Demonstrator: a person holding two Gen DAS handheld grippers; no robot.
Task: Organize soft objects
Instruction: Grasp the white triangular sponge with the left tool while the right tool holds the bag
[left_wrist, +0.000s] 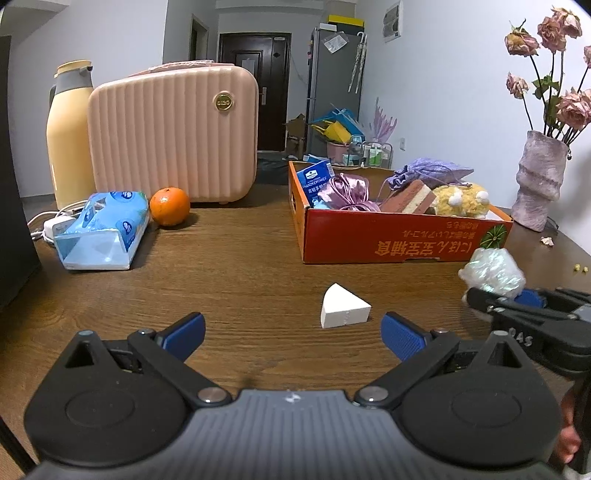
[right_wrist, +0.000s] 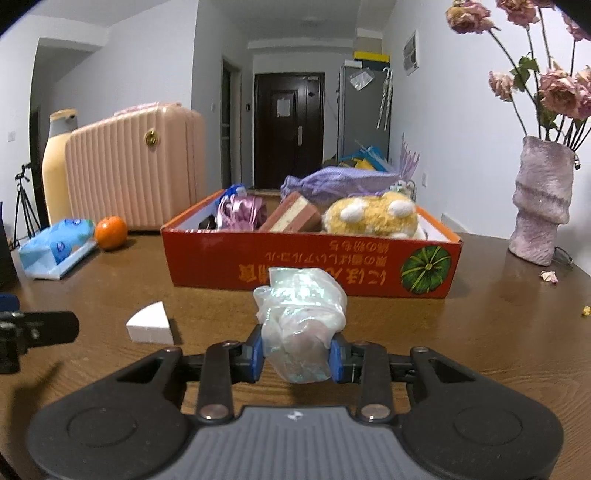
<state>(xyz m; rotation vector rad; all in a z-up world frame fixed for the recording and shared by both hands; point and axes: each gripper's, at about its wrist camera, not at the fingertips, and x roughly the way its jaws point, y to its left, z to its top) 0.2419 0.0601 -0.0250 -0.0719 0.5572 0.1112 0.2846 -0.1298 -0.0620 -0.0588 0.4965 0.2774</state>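
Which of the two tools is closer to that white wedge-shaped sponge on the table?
Left. The left tool sits open just behind the white wedge sponge; the right tool is off to its right, shut on a crumpled plastic bag.

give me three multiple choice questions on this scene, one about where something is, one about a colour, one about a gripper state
1. Where does the white wedge sponge lie?
A. in the red box
B. on the bare table in front of the red box
C. on the tissue pack

2. What colour is the ribbed case behind the orange?
A. pink
B. green
C. black

3. How does the right gripper stand?
A. wide open, nothing in it
B. shut on the crumpled plastic bag
C. shut on the orange

Answers:
1 B, the sponge sits alone on the wood short of the red box.
2 A, its ribbed shell is pale pink.
3 B, the blue pads press both sides of the crumpled plastic bag.
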